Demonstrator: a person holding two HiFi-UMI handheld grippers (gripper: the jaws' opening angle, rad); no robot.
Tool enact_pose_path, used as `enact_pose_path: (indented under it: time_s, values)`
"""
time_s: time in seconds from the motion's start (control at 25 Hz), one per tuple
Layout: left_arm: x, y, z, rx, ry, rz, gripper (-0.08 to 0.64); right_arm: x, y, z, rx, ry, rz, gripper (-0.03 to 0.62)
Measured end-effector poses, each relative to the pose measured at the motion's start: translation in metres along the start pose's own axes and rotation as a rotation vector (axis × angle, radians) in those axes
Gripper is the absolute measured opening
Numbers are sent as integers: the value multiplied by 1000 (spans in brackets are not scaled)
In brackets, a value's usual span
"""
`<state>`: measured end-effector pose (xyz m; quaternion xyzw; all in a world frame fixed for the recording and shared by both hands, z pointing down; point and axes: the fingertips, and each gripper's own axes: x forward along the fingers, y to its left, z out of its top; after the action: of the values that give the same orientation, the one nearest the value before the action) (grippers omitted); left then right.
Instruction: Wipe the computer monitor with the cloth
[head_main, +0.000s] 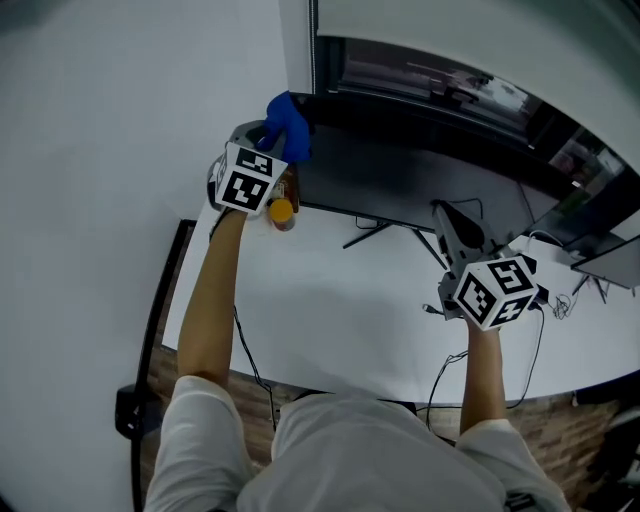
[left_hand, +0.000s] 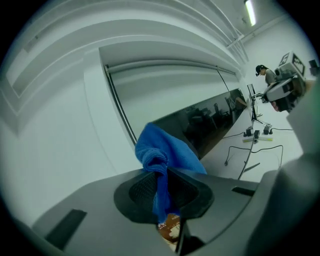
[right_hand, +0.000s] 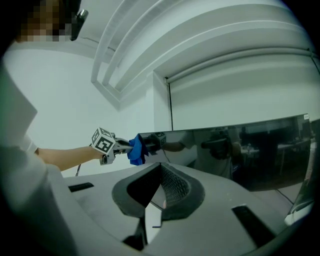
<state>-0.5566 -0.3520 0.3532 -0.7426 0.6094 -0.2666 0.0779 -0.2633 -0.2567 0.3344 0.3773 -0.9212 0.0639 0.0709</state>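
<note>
Right tongs together (empty), left tongs clamped on blue cloth at monitor, far end cropped.

All three views (head steeply down) share monitor.

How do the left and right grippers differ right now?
The left gripper has its jaws clamped on the blue cloth; the right gripper has its jaws together with nothing between them. The left gripper is up at the monitor's left edge; the right gripper is held back over the desk. Both point toward the monitor.
</note>
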Motion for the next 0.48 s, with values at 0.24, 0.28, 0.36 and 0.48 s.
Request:
enact_pose_path:
  time_s: [0.24, 0.28, 0.36, 0.48]
  values:
    - [18, -37, -63, -45, 109, -79, 63, 4, 1, -21, 6, 49, 0, 15]
    - [20, -42, -71, -55, 122, -87, 63, 5, 0, -24, 8, 56, -1, 14]
    - [25, -52, -85, -73, 149, -99, 63, 5, -2, -31, 16, 70, -4, 15]
    - [33, -64, -102, -114, 184, -107, 63, 5, -4, -42, 27, 92, -9, 15]
